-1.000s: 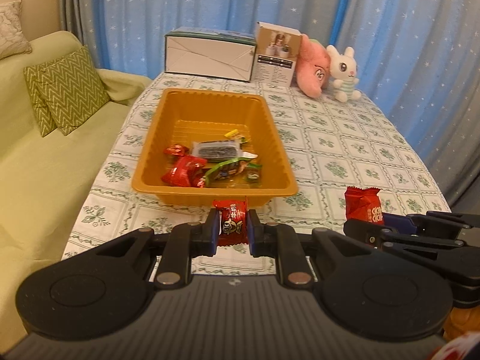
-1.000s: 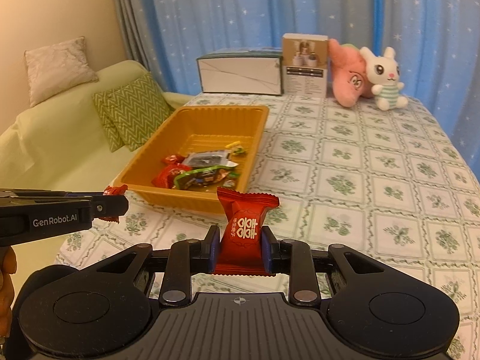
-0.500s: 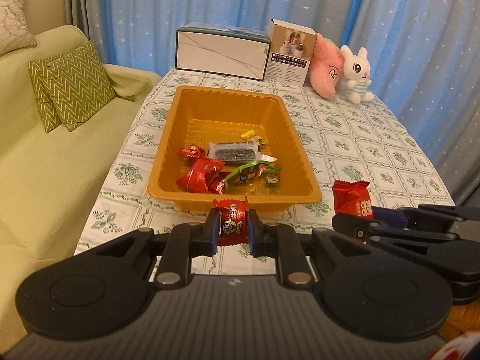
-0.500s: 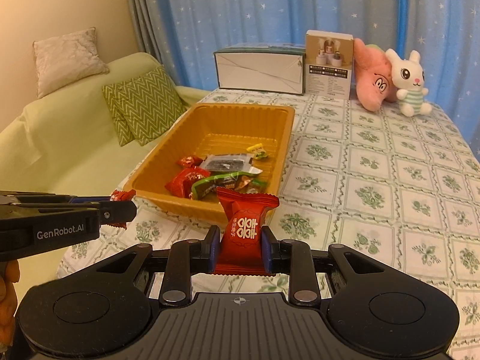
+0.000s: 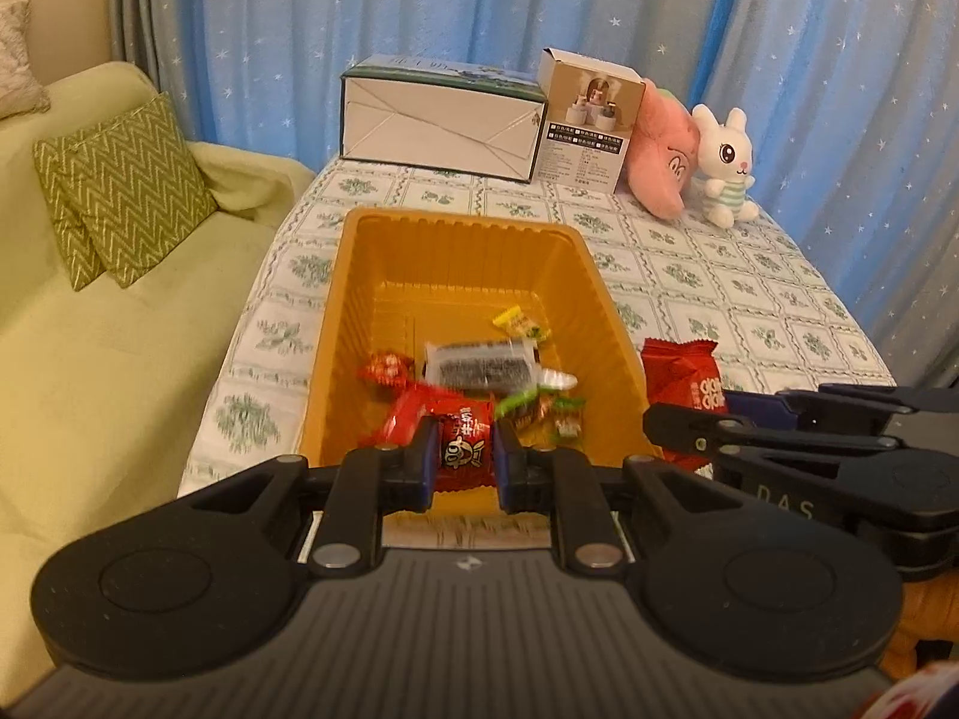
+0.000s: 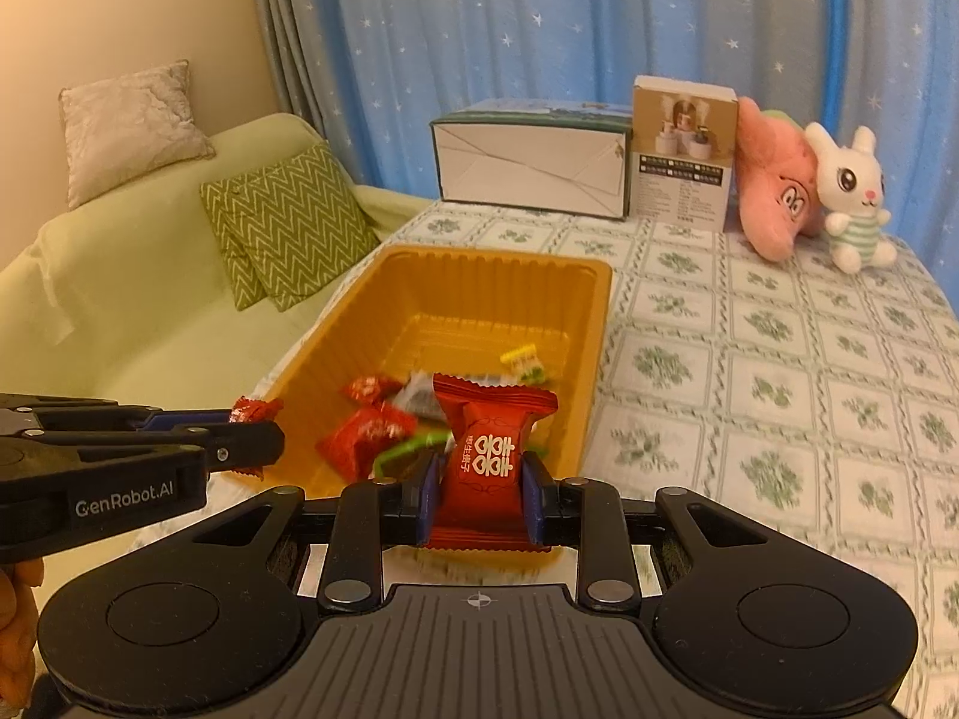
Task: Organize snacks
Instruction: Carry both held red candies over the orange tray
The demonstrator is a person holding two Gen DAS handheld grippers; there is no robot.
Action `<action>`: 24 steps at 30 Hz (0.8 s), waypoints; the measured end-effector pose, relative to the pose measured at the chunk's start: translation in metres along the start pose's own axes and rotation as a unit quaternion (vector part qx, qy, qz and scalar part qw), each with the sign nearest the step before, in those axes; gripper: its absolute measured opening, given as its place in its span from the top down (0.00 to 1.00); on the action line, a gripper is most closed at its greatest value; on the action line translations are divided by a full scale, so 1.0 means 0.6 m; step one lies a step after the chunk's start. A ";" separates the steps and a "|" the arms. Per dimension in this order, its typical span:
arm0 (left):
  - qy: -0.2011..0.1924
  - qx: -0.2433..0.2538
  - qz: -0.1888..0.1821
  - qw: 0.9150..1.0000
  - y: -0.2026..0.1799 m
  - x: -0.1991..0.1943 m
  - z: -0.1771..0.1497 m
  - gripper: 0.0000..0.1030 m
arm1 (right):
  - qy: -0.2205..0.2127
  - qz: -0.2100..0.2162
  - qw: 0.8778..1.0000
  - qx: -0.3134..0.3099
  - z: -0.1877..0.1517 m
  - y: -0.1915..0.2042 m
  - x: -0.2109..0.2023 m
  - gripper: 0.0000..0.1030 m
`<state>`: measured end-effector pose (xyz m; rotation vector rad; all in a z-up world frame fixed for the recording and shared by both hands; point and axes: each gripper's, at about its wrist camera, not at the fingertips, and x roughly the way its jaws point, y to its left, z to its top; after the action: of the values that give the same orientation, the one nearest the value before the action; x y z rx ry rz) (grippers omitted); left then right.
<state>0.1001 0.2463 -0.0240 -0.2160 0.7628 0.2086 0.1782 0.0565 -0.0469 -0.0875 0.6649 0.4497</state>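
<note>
While both grippers hang over the near end of the table [image 5: 749, 275], which is covered w/ a green-flowered cloth, the biggest item on it, an orange tray [image 5: 461, 263], is seen lengthwise btwn them. At the far edge a white carton [image 5: 437, 120], a smaller product box [image 5: 584, 120], a pink plush [image 5: 662, 162] and a white bunny toy [image 5: 722, 168] are lined up. Several wrapped snacks are piled at the tray's near end, incl. a dark packet [image 5: 479, 362] and a yellow candy [image 5: 518, 323]. The right gripper [image 6: 479, 494] is clamped on a large red snack pack [image 6: 488, 455], held above the tray's near rim. The left gripper [image 5: 464, 464] is closed tight on a small red candy [image 5: 461, 449], also at the near rim.
</note>
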 end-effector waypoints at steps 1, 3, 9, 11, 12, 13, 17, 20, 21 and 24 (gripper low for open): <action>0.000 0.001 -0.001 1.000 0.002 0.007 0.008 0.84 | -0.001 -0.001 1.000 0.000 0.006 -0.001 0.007 0.72; 0.001 -0.002 -0.004 1.000 0.008 0.024 0.023 0.84 | 0.000 -0.001 1.000 0.001 0.018 -0.006 0.022 0.72; -0.001 0.004 -0.003 1.000 0.024 0.067 0.068 0.84 | 0.008 0.002 1.000 0.005 0.055 -0.020 0.067 0.72; -0.002 0.004 -0.005 1.000 0.030 0.080 0.082 0.84 | 0.011 0.004 1.000 0.004 0.066 -0.023 0.081 0.72; -0.001 0.006 -0.006 1.000 0.032 0.087 0.088 0.84 | 0.013 0.005 1.000 0.004 0.073 -0.025 0.090 0.72; -0.001 0.007 -0.006 1.000 0.033 0.093 0.091 0.84 | 0.015 0.006 1.000 0.004 0.078 -0.026 0.097 0.72; 0.007 0.012 -0.010 1.000 0.043 0.125 0.111 0.84 | 0.028 0.013 0.999 0.004 0.097 -0.028 0.133 0.72; 0.012 0.015 -0.012 1.000 0.050 0.146 0.125 0.84 | 0.039 0.017 0.999 0.003 0.108 -0.031 0.160 0.72; 0.013 0.017 -0.012 1.000 0.051 0.152 0.128 0.84 | 0.041 0.018 0.999 0.002 0.111 -0.032 0.167 0.72; 0.018 0.018 -0.015 1.000 0.057 0.171 0.138 0.84 | 0.049 0.019 0.999 0.002 0.118 -0.037 0.190 0.72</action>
<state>0.2177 0.3125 -0.0417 -0.1965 0.7971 0.1624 0.3077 0.0949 -0.0628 -0.0934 0.7639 0.4826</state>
